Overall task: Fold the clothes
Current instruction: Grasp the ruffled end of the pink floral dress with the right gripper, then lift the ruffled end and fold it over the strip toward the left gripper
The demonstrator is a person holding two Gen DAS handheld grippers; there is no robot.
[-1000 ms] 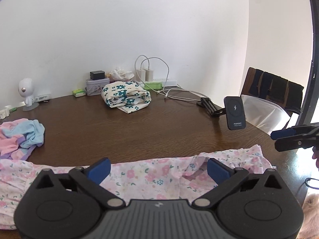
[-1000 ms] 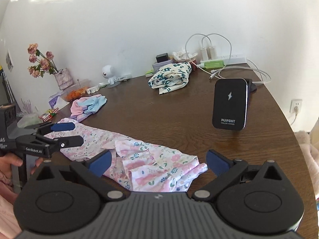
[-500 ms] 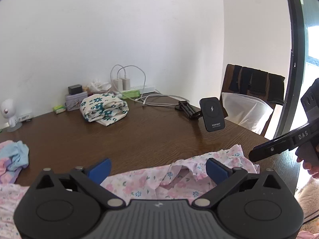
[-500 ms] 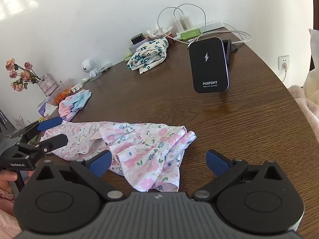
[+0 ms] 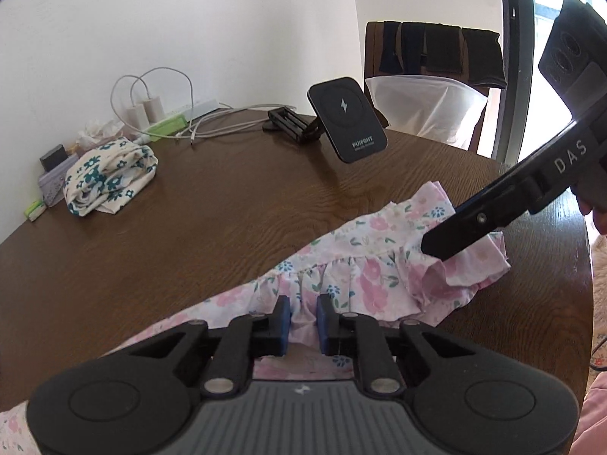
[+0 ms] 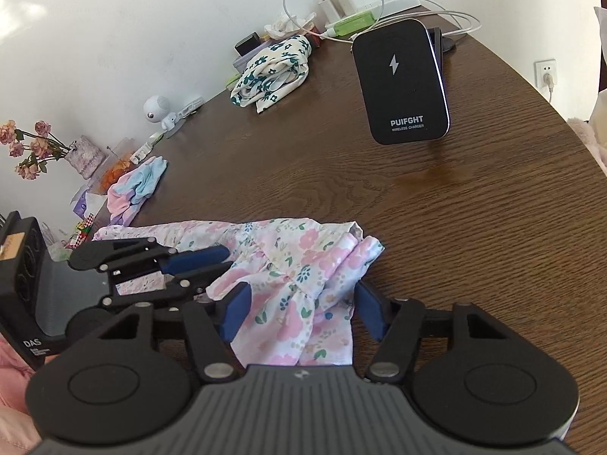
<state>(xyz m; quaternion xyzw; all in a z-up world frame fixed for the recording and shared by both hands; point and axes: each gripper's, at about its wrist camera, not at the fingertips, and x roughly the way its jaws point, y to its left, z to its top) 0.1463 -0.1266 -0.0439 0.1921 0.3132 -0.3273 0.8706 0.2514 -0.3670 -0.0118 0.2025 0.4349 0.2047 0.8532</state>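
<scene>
**Folding barely begun: one garment being taken up, one already folded, one still waiting**

The brown wooden table [image 6: 436, 227] is found carrying three pieces of clothing. The pink floral garment [image 6: 296, 261] is spread unfolded along the near edge of the table, its ruffled end bunched at the right-hand side; no fold is seen in it yet. A white garment with dark green flowers [image 6: 275, 70] is noted folded into a compact bundle at the far side, near the chargers and cables, and is judged to be finished. A small pink-and-blue garment [image 6: 136, 189] is left crumpled at the left edge, near a vase of dried flowers [image 6: 26, 148], and is judged untouched.

A black wireless charger stand [image 6: 404, 81] is observed upright on the table, well apart from the pink garment.

The left claw [image 5: 303, 322] has just been closing and is seen nearly shut, with a pleat of the floral cloth pinched between its blue pads [image 5: 282, 326]. The right claw [image 6: 299, 309] has also just been closing; its jaws are seen about half apart with the ruffled end of the garment lying between them, and the pads are not yet seen pressing on it.

The work is judged to be early: one item done, the current item only being grasped, and one item remaining.
</scene>
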